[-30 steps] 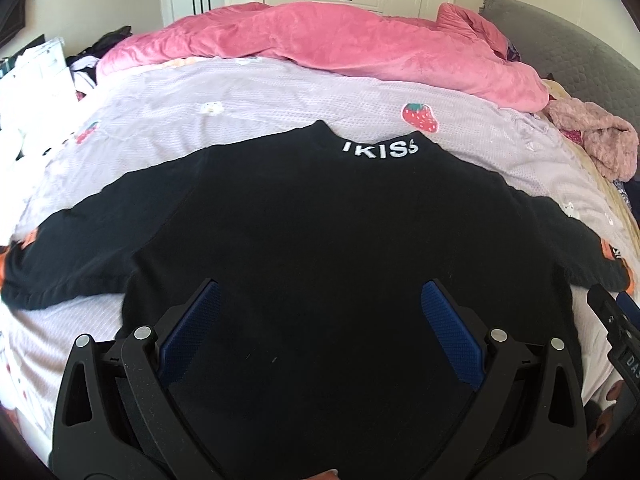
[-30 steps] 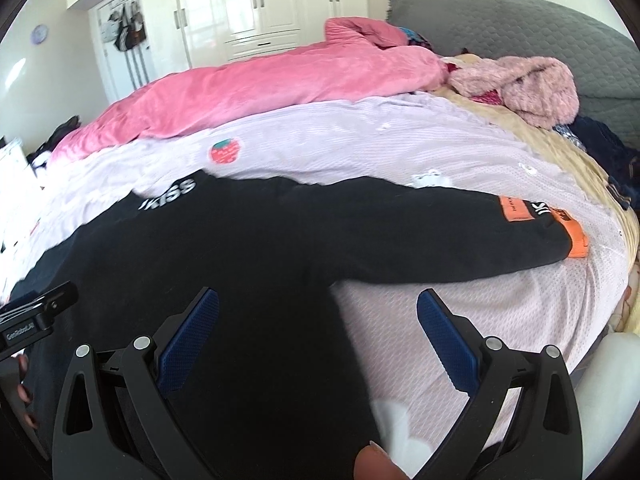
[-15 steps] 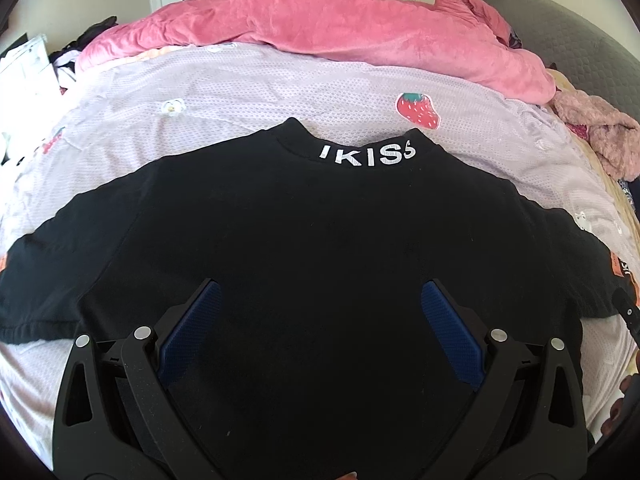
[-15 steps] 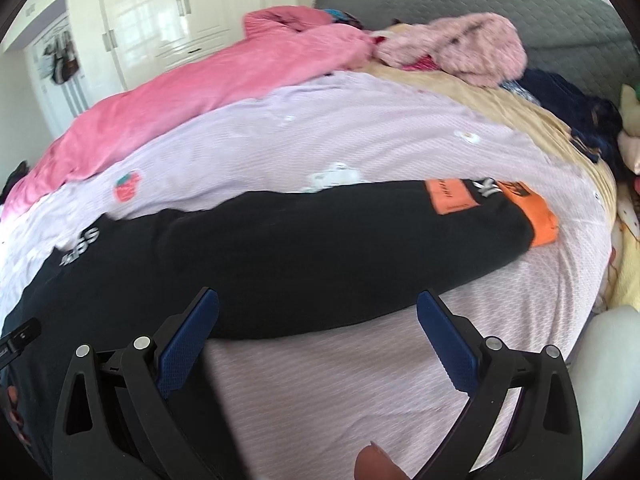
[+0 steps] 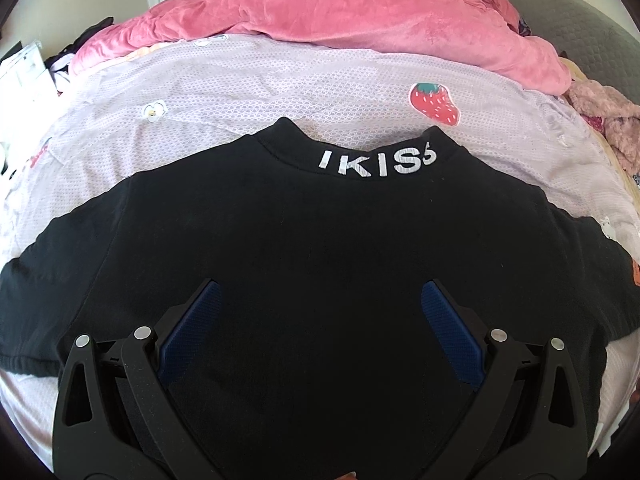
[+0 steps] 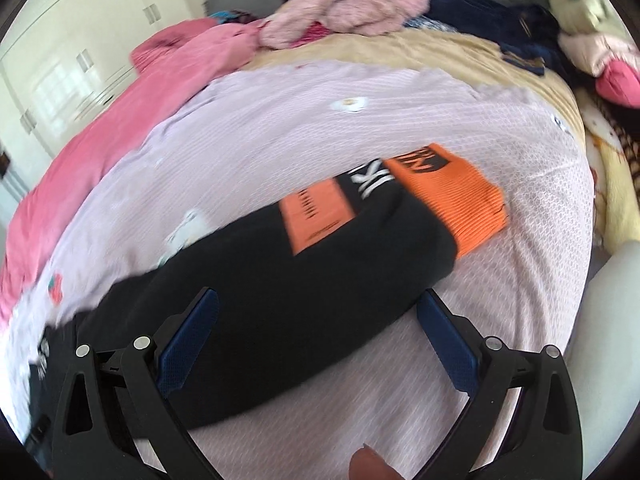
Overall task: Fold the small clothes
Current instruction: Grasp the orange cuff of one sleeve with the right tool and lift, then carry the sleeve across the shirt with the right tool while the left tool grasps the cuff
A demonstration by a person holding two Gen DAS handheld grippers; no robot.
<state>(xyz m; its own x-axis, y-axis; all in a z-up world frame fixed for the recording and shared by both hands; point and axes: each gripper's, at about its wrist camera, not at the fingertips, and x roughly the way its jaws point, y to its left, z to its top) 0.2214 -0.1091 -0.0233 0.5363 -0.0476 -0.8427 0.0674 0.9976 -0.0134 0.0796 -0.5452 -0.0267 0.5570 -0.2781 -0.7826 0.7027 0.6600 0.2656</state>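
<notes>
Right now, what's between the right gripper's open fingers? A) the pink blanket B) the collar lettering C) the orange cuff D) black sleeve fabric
D: the right gripper is open over the black sleeve; the orange cuff lies beyond its fingertips.

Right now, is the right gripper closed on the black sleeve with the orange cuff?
No, the right gripper is open above the black sleeve.

My left gripper (image 5: pixel 318 322) is spread wide, its 2 blue pads at roughly 8 and 4 o'clock in its own view, fingers pointing toward 12 with nothing between them. My right gripper (image 6: pixel 318 328) is equally wide apart and holds nothing. A fingertip (image 6: pixel 370 462) of the hand holding it pokes in at 6 o'clock.
</notes>
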